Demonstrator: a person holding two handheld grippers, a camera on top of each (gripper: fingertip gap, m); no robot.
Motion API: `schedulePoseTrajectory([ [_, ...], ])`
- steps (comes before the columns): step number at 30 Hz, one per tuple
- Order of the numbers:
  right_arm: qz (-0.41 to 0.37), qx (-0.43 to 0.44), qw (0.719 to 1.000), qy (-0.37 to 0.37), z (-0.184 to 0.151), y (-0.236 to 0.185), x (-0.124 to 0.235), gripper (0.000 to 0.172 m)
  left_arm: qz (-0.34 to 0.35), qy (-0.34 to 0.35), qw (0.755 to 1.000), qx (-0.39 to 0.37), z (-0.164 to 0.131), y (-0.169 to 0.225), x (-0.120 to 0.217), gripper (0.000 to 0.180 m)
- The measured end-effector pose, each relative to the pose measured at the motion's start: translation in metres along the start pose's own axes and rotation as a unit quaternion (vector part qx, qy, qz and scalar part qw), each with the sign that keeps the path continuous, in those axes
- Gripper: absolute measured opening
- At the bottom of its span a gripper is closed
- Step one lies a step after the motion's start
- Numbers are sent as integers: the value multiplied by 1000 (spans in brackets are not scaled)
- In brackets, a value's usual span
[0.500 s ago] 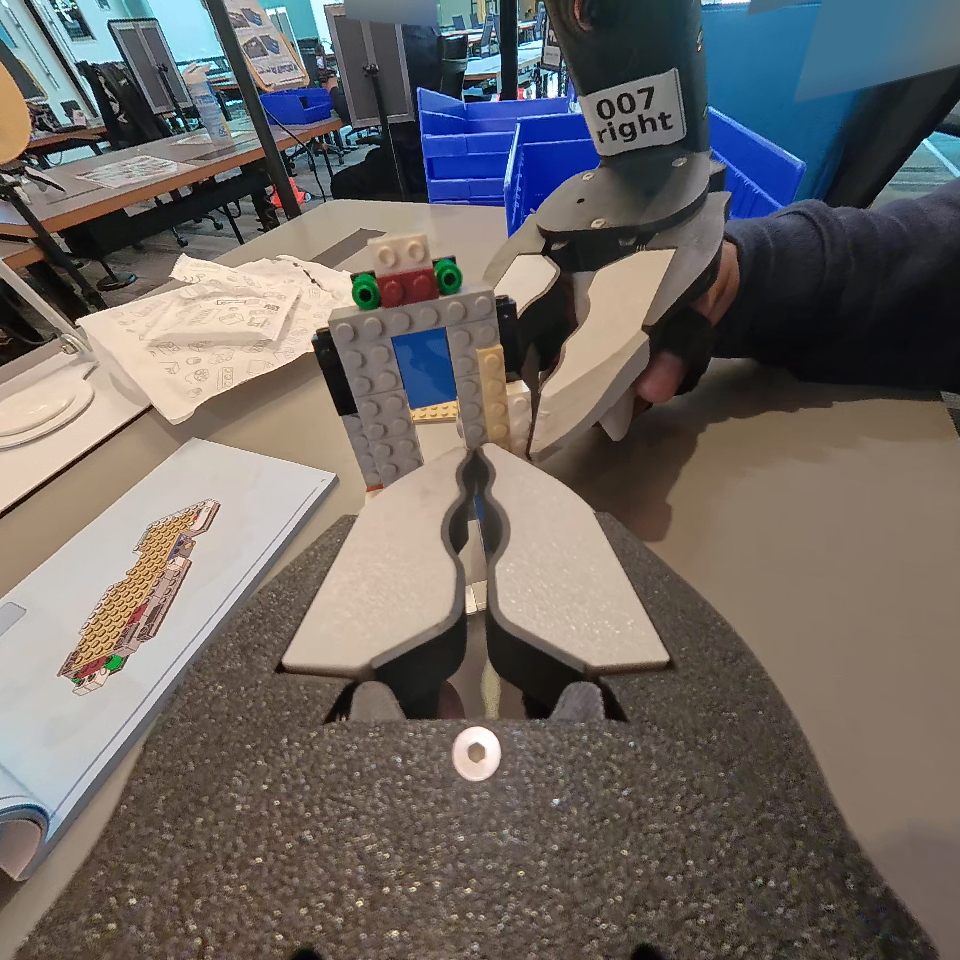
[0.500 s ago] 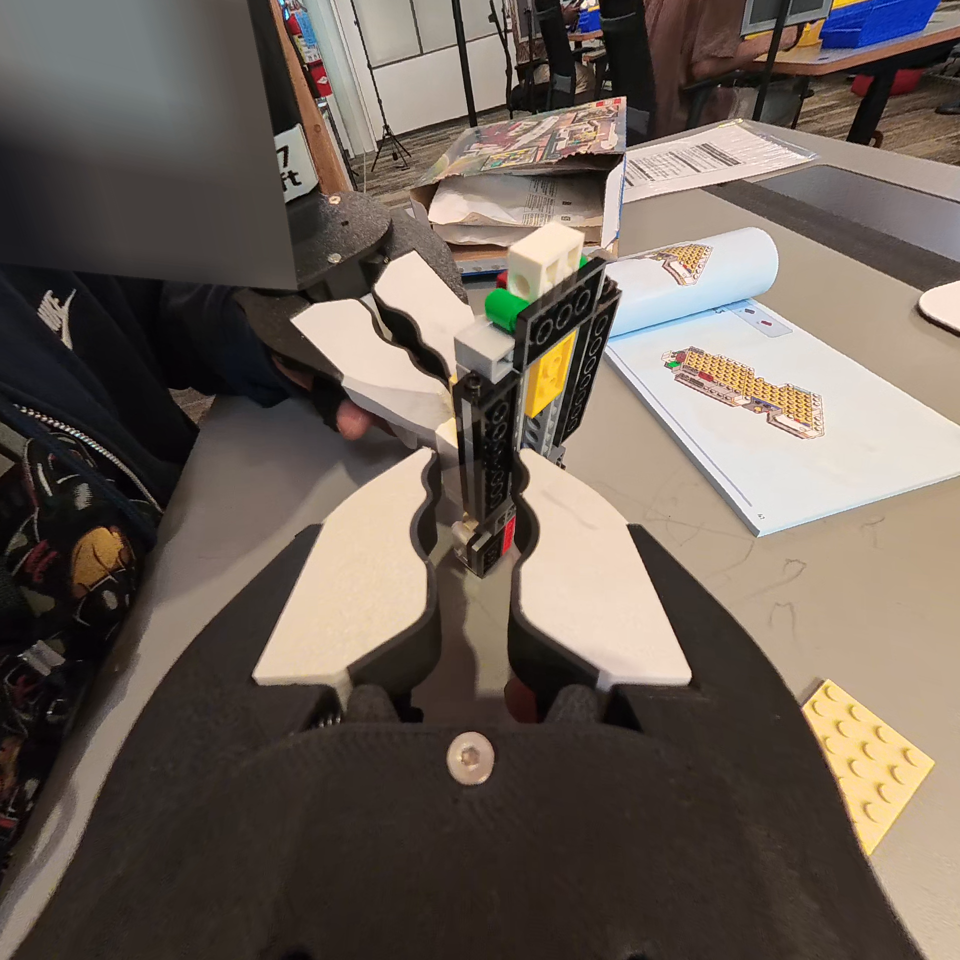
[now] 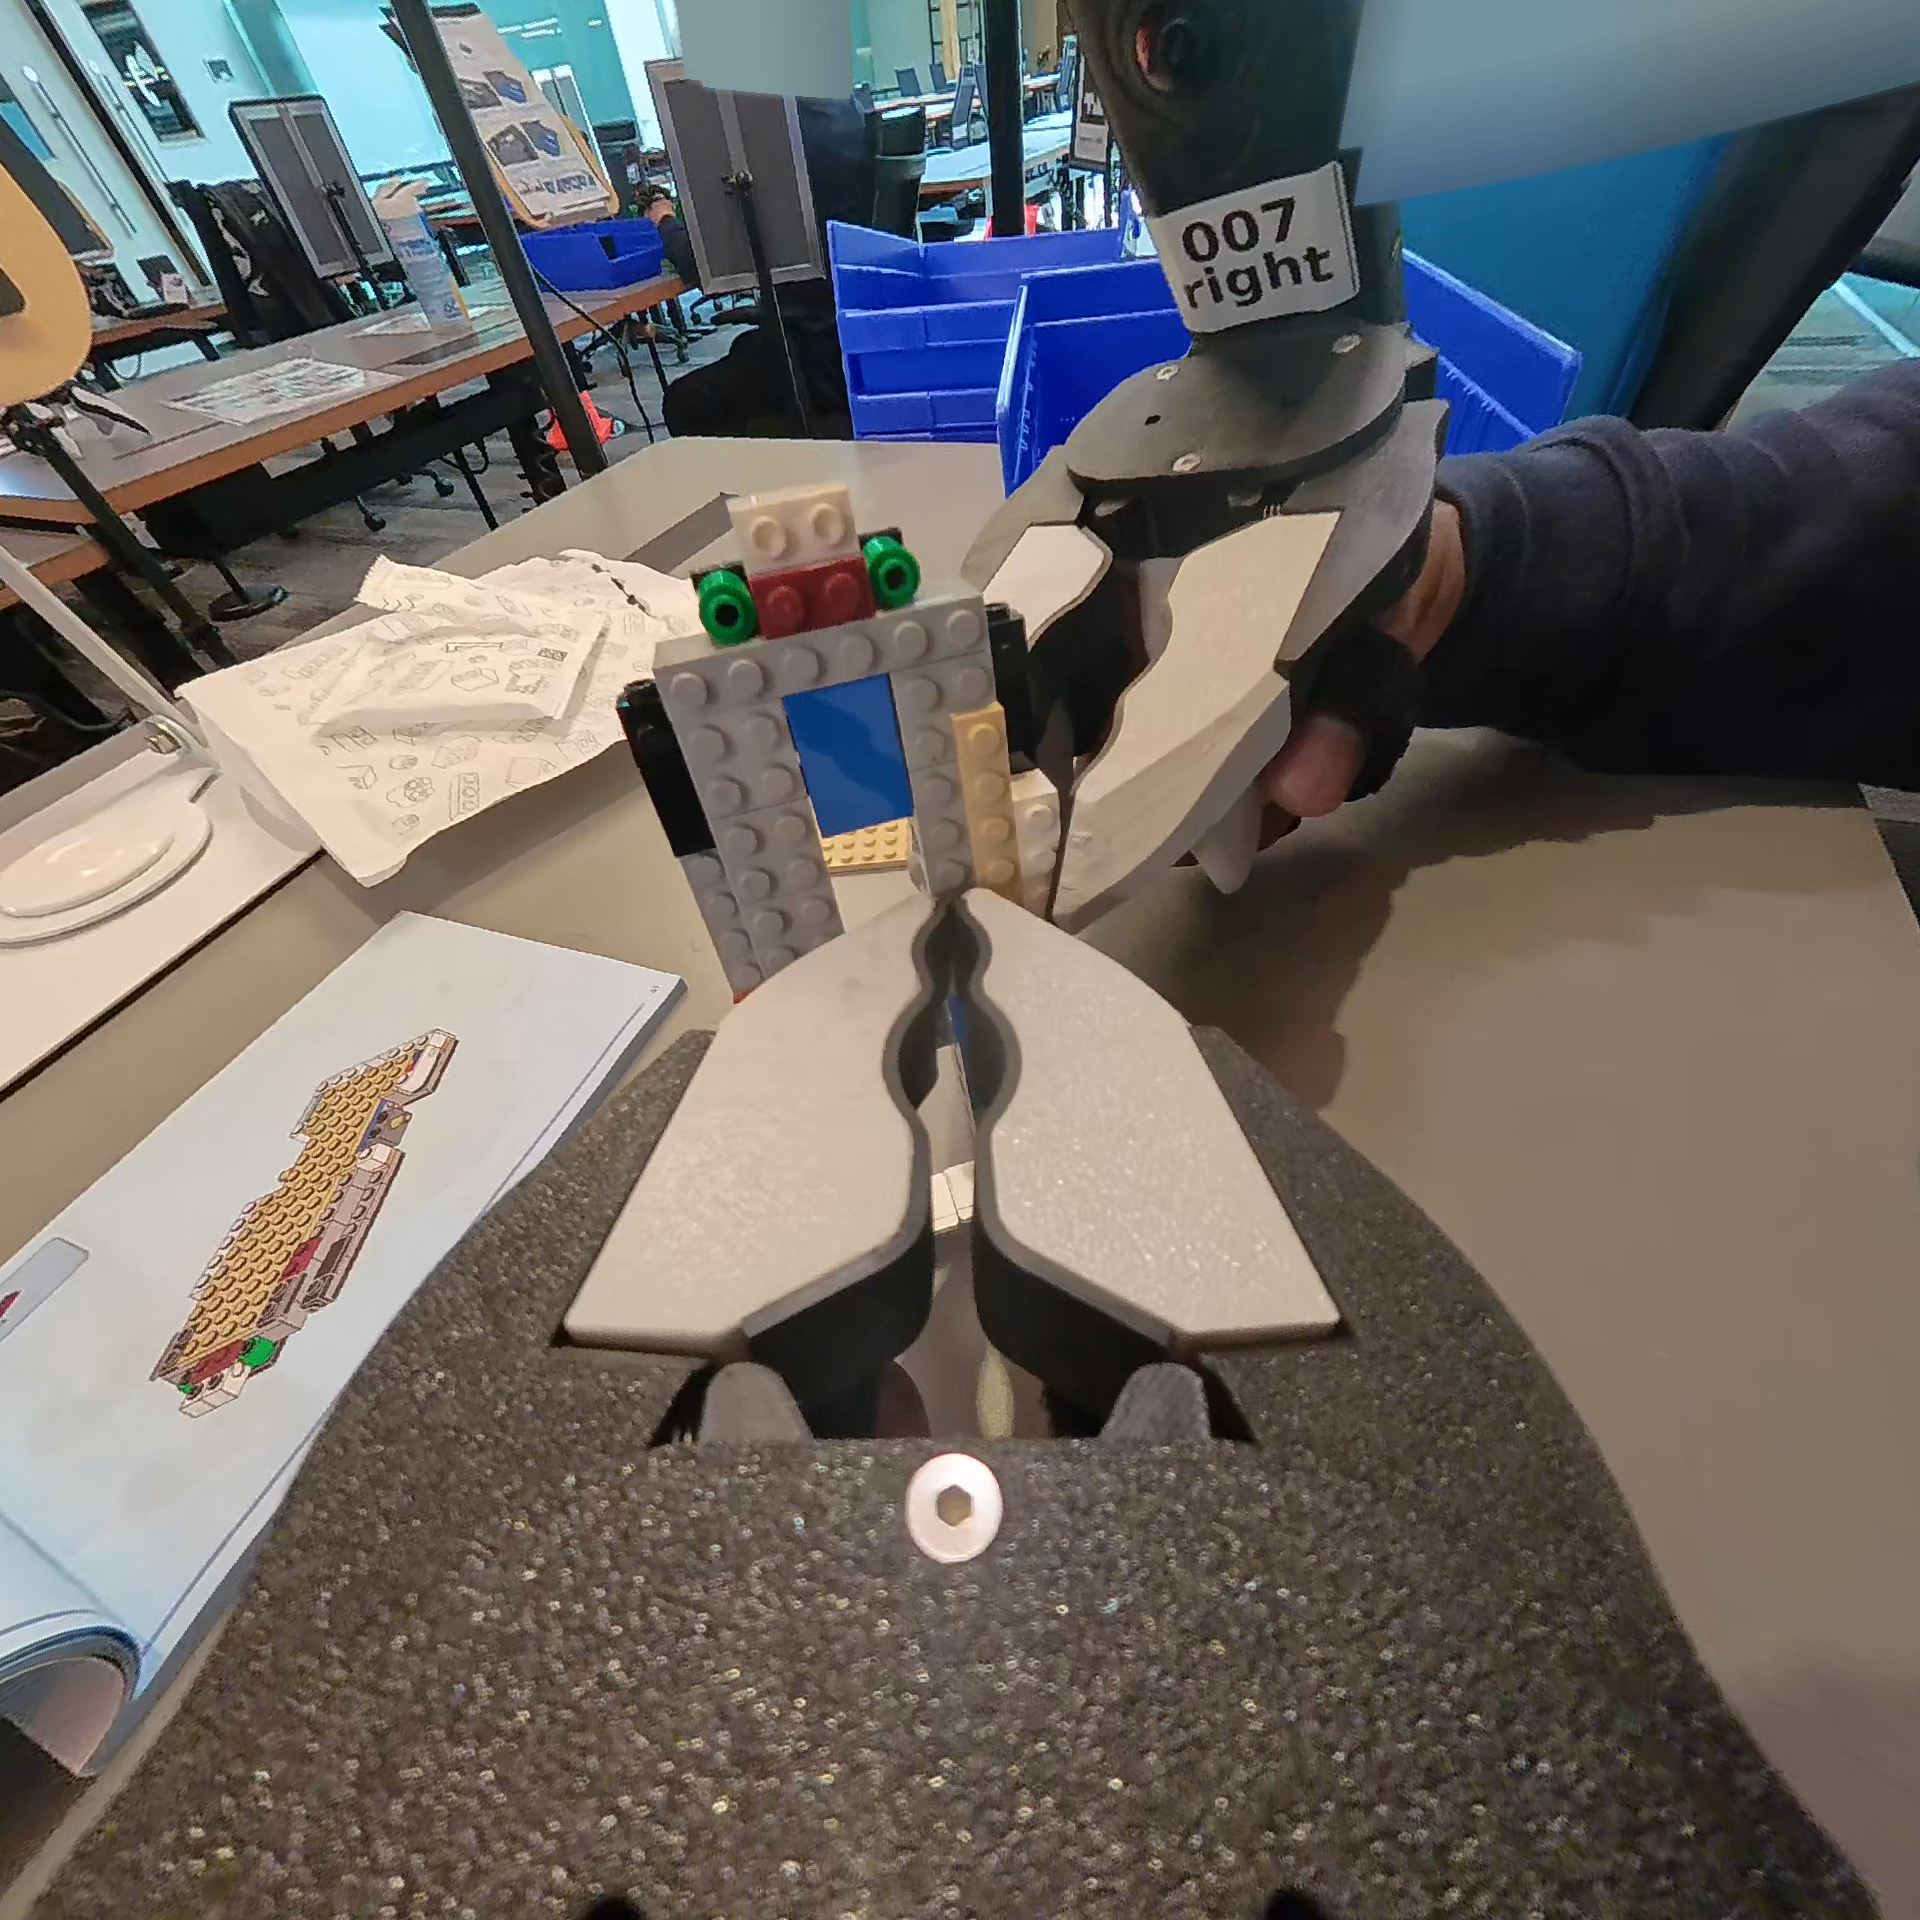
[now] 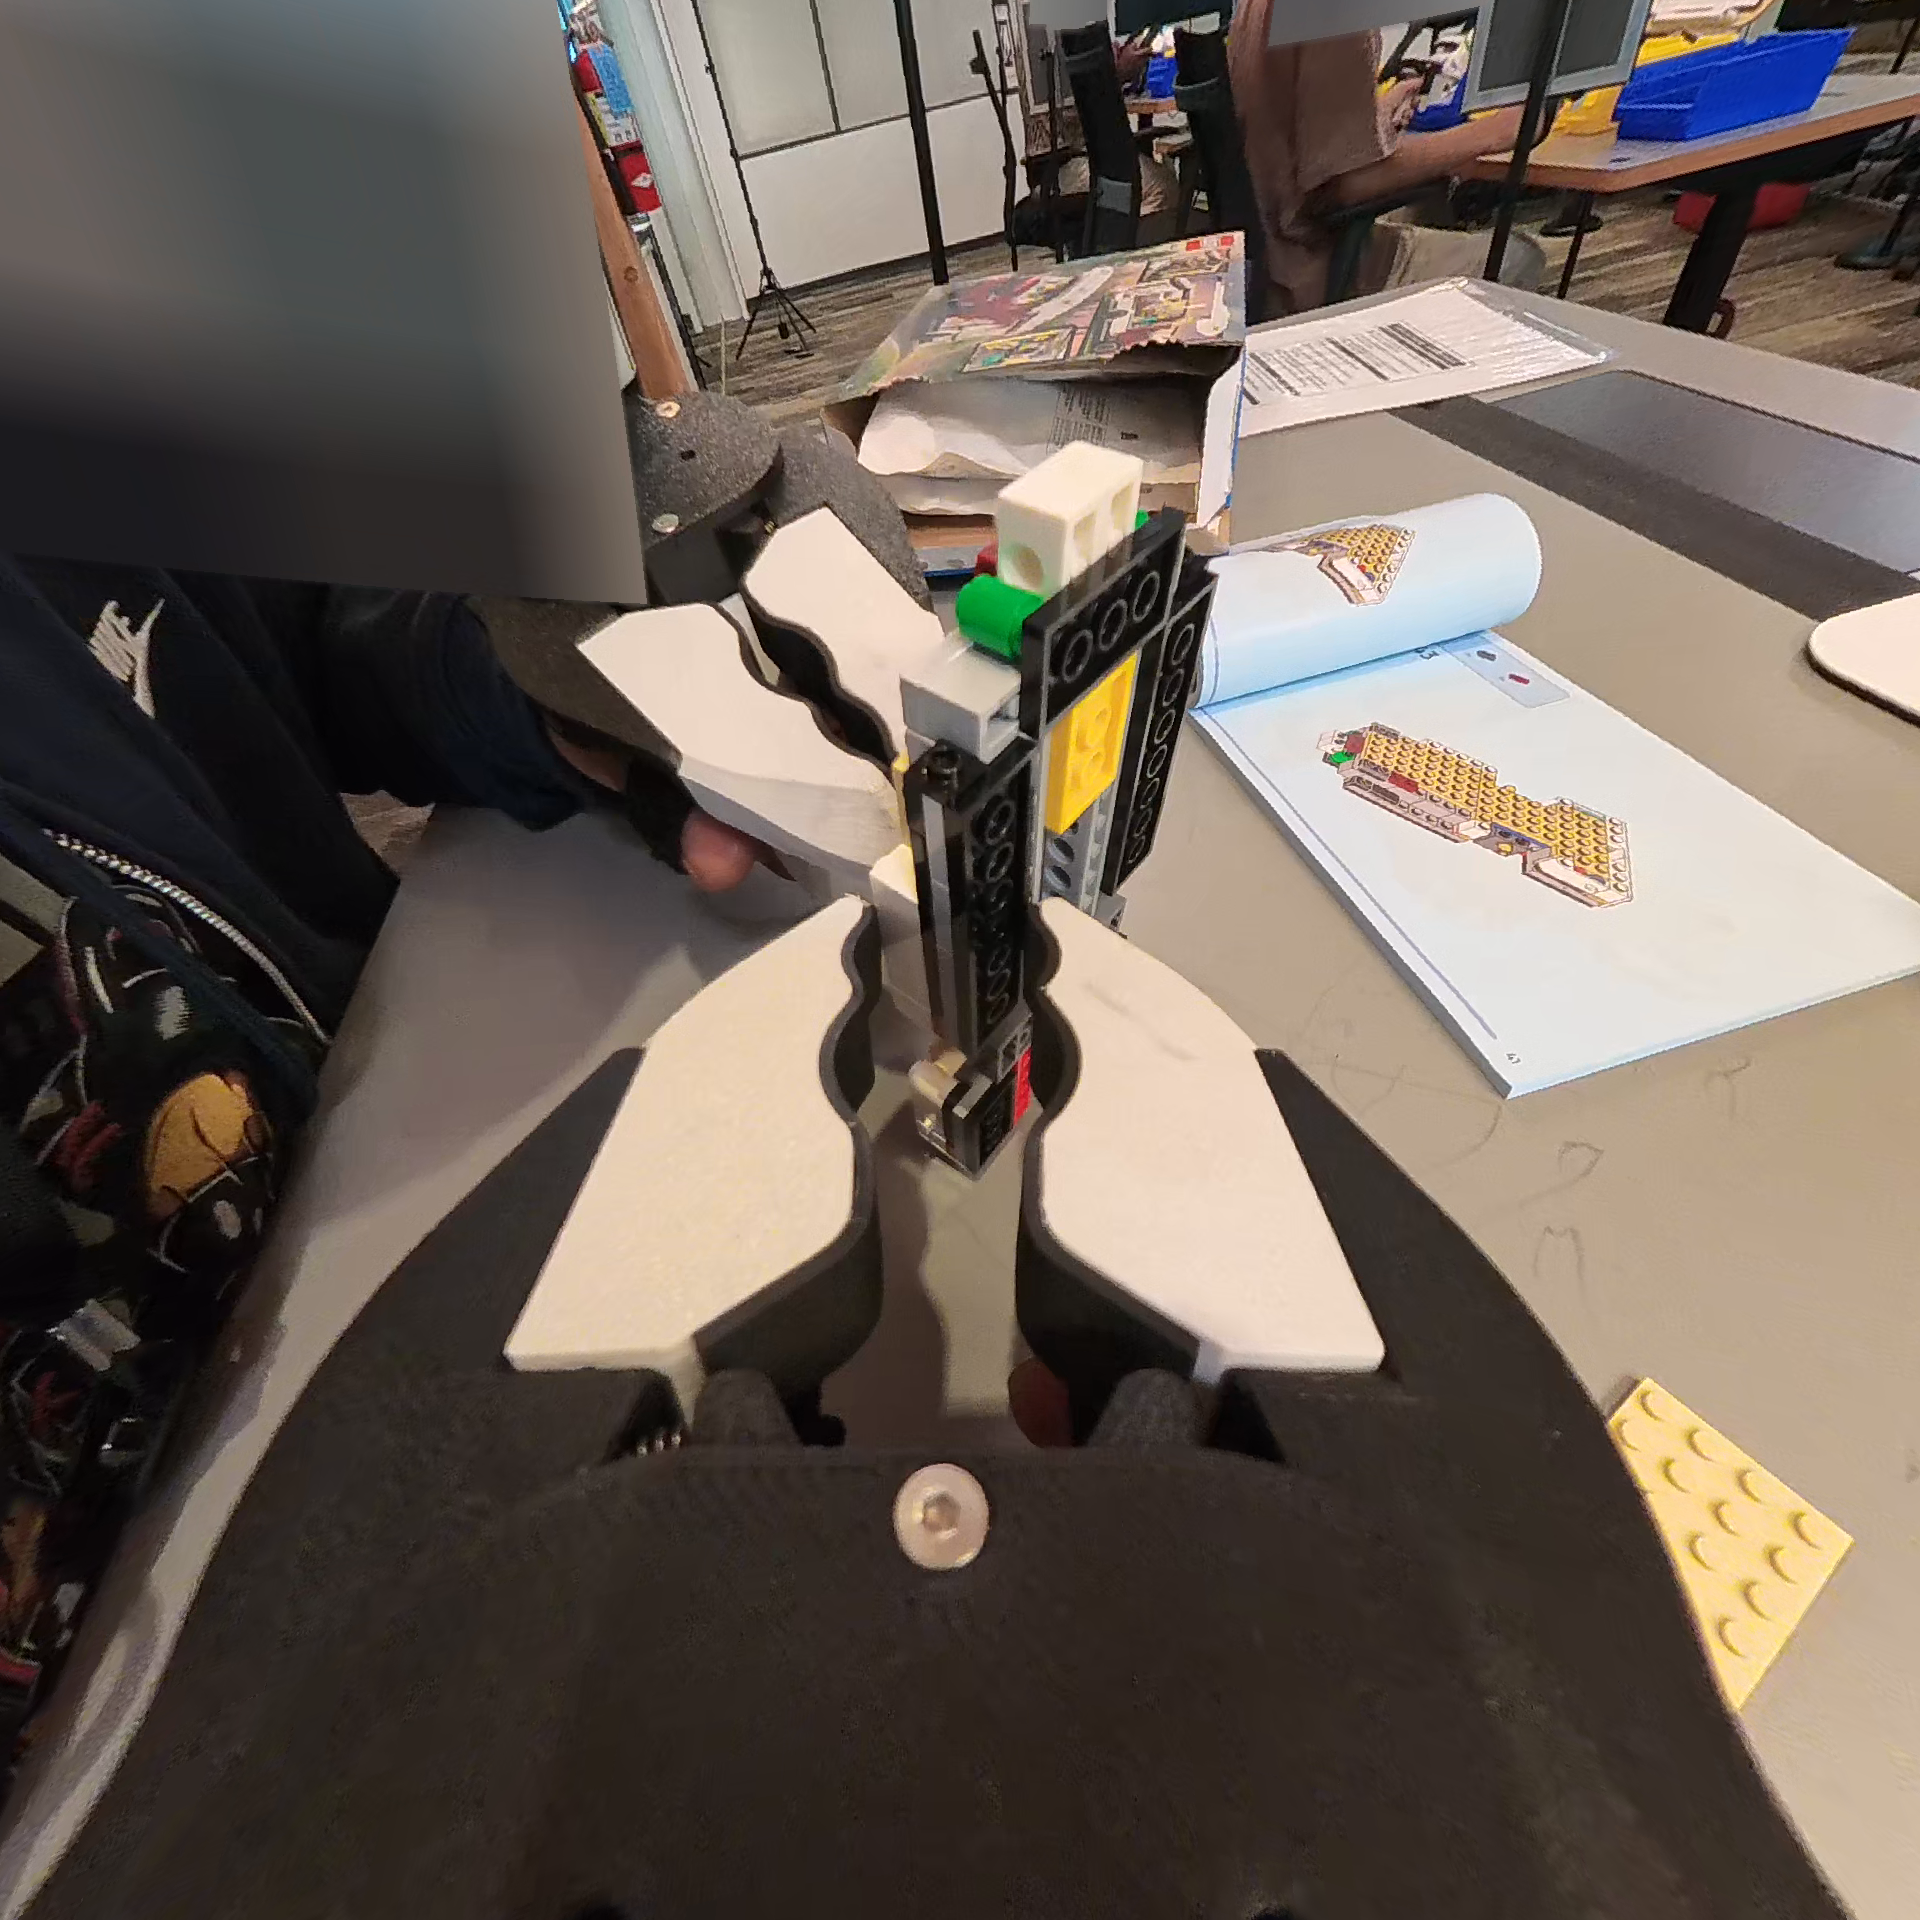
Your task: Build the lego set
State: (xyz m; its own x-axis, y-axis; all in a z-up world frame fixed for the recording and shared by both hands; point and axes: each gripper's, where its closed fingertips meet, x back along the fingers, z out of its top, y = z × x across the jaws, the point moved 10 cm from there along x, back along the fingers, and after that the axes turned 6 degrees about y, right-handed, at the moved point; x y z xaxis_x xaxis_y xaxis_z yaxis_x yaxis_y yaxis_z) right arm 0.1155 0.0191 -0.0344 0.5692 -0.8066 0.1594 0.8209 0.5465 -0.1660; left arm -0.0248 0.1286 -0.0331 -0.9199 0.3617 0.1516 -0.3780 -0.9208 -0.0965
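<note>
A right tool grips an upright brick model of black, grey and yellow pieces, topped by white and green ones, its two pale fingers pressed on the black edge. The left tool, held by a gloved hand, meets the model's far side. An open instruction booklet and a tan plate lie on the grey worktop.

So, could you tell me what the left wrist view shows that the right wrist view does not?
Only the left wrist view: blue bins, printed paper bags and the model's grey studded face.

Only the right: an opened box, a loose yellow plate and the model's black underside.

Both: the brick model gripped by the right gripper, the instruction booklet and the table.
</note>
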Motion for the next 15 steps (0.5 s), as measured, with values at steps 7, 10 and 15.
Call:
schedulePoseTrajectory([
  [7,1,-2,1000,4,2,-1,0,26,-6,3,1000,0,2,-1,1,0],
  [10,0,-5,1000,3,1,-1,0,26,-8,1,1000,1,1,-1,0,0],
  [15,-2,-2,1000,2,1,-1,0,26,-10,2,1000,0,1,-2,0,0],
])
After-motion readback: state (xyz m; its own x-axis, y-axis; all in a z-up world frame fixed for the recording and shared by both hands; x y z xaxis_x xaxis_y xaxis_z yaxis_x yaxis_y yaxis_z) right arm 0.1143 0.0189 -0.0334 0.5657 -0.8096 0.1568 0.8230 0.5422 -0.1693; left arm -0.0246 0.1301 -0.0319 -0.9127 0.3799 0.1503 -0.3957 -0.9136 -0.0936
